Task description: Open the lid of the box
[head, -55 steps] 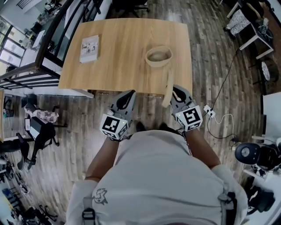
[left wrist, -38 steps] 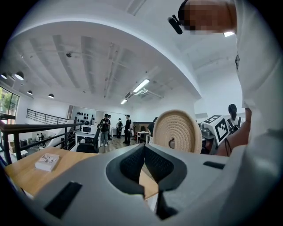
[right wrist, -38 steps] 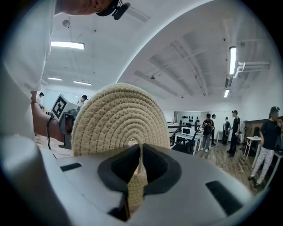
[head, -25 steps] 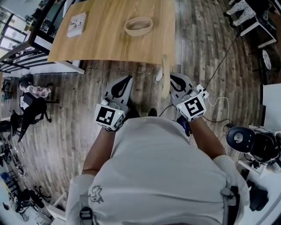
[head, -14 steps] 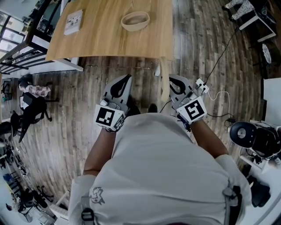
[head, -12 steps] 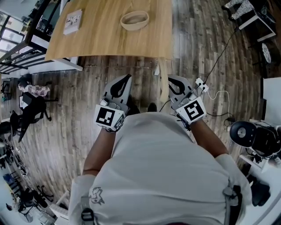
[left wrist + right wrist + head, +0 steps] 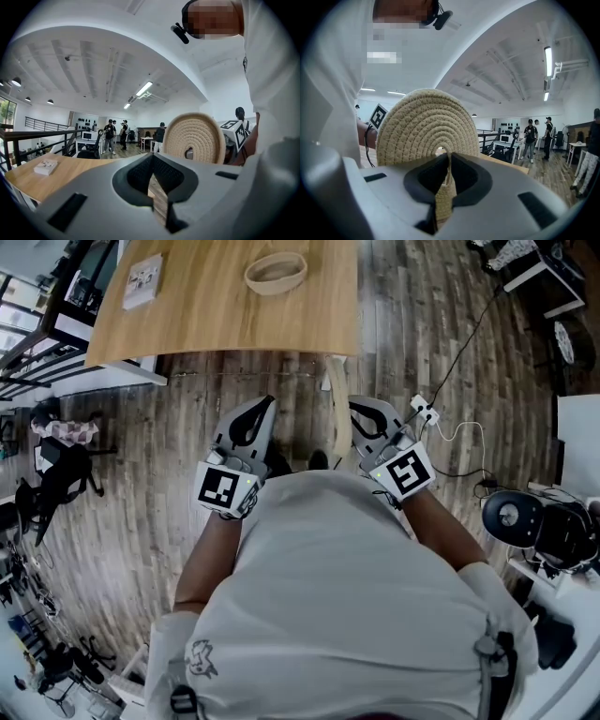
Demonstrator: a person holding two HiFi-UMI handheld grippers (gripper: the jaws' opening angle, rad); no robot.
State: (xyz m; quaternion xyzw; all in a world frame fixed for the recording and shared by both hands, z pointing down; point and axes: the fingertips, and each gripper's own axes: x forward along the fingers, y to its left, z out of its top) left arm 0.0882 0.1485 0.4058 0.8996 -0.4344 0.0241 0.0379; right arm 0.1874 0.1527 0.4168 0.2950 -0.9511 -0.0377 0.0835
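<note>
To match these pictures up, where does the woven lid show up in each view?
Head view: woven lid edge-on, upper centre, in the right hand-held gripper.
Left gripper view: woven lid face-on, right of centre.
Right gripper view: woven lid centre, clamped between the jaws.
Shared landmark: the wooden table.

A light wooden table [image 7: 216, 306] stands at the top of the head view, on a floor [image 7: 141, 456] of dark wood planks. Two things lie on the table, well apart — a round woven basket [image 7: 275, 273], open at the top, toward the right end, and a flat white pack [image 7: 142, 281] near the left end. On the floor lies a white power strip [image 7: 420, 410] with a white cable [image 7: 459, 432] looping beside it.
</note>
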